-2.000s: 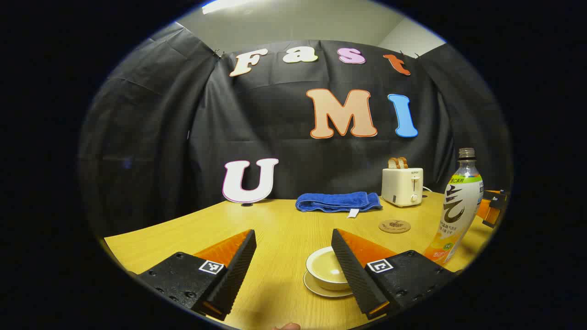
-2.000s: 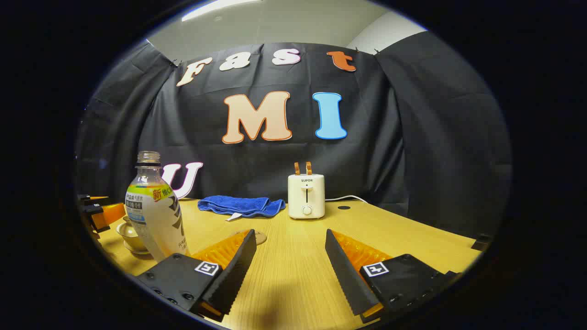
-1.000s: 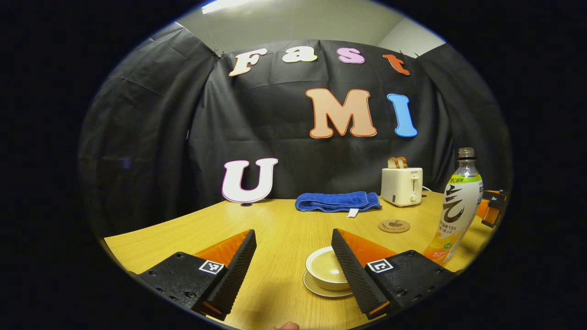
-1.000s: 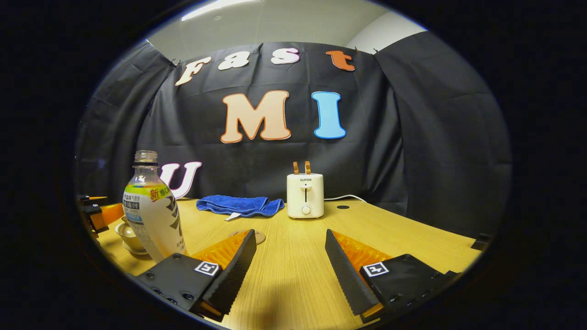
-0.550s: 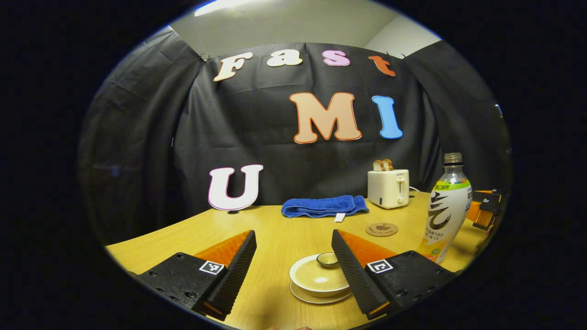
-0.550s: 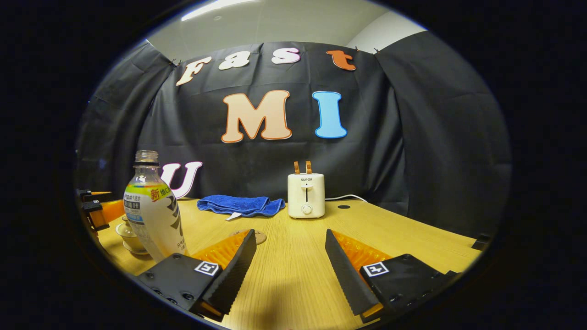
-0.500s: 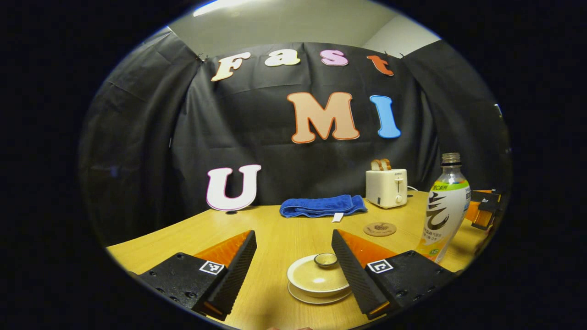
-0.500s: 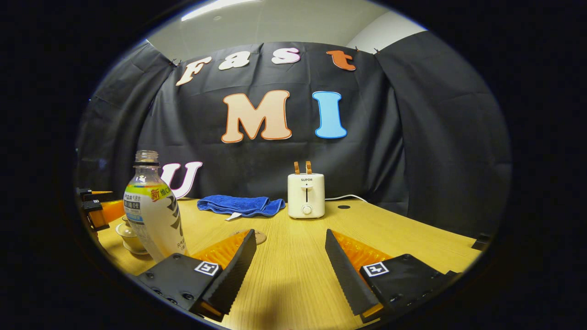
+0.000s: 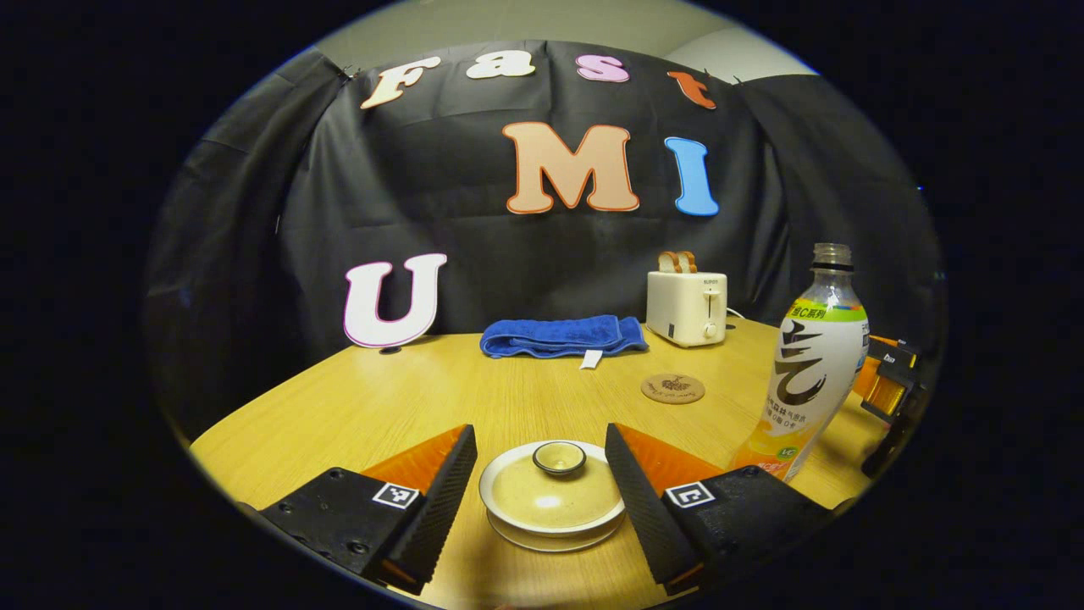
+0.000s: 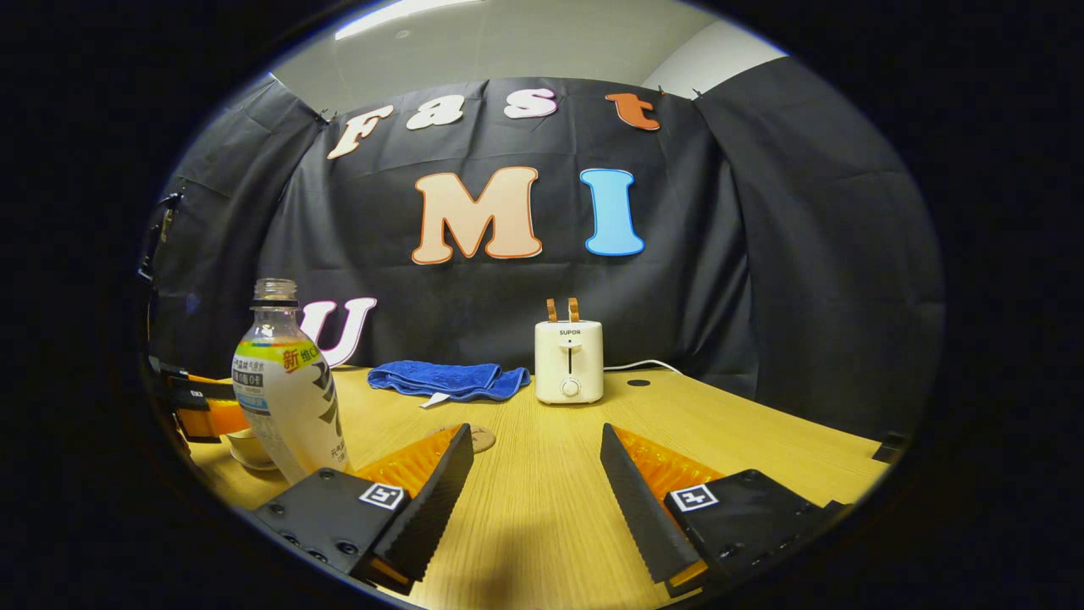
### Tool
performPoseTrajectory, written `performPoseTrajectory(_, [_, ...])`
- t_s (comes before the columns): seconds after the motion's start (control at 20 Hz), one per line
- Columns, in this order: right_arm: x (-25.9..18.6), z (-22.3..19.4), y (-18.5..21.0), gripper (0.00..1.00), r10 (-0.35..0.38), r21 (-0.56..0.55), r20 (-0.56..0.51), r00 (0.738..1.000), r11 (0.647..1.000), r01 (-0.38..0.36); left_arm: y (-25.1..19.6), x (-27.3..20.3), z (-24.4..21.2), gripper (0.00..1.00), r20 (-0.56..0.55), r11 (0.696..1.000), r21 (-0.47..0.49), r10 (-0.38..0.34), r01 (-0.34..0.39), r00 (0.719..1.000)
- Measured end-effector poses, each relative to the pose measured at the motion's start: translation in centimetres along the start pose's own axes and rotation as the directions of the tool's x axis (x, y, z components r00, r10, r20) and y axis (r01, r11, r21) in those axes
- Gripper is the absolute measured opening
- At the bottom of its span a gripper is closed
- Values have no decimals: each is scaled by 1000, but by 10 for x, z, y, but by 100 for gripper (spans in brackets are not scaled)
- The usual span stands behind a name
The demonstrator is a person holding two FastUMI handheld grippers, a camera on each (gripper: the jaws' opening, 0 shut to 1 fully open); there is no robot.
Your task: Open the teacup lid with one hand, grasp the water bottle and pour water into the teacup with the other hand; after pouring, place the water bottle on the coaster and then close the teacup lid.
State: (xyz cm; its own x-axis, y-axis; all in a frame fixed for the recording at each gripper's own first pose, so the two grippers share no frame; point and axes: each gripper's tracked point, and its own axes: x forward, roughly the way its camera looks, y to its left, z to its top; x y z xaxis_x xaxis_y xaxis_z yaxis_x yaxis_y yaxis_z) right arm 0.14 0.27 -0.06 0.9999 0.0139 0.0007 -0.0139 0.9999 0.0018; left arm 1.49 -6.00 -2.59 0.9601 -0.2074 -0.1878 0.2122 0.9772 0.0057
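Straddling the lidded teacup, left tool wide open

Bracketing the teacup, the left tool had its fingers spread wide, one on each side of the cup, not touching it as far as visible. Lid sat on the cup, knob up; cup sat on a saucer on the wooden surface. The right tool was also spread wide, nothing between its fingers, hovering over bare wood.

Water bottle stood upright, long axis vertical, uncapped neck up, to the right of the cup and near it; in the right gripper view the bottle stood just left of that tool. Bottle label carried Chinese characters, too small to read surely. Coaster lay flat beyond the cup, apart from the bottle.

At the back: blue towel and a toaster.
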Motion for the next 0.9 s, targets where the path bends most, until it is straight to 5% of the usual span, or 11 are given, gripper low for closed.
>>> performPoseTrajectory(0.9, [5,-2,7,97,32,0,0,999,999,-32,-8,16,0,28,-27,1000,18,-16,16,1000])
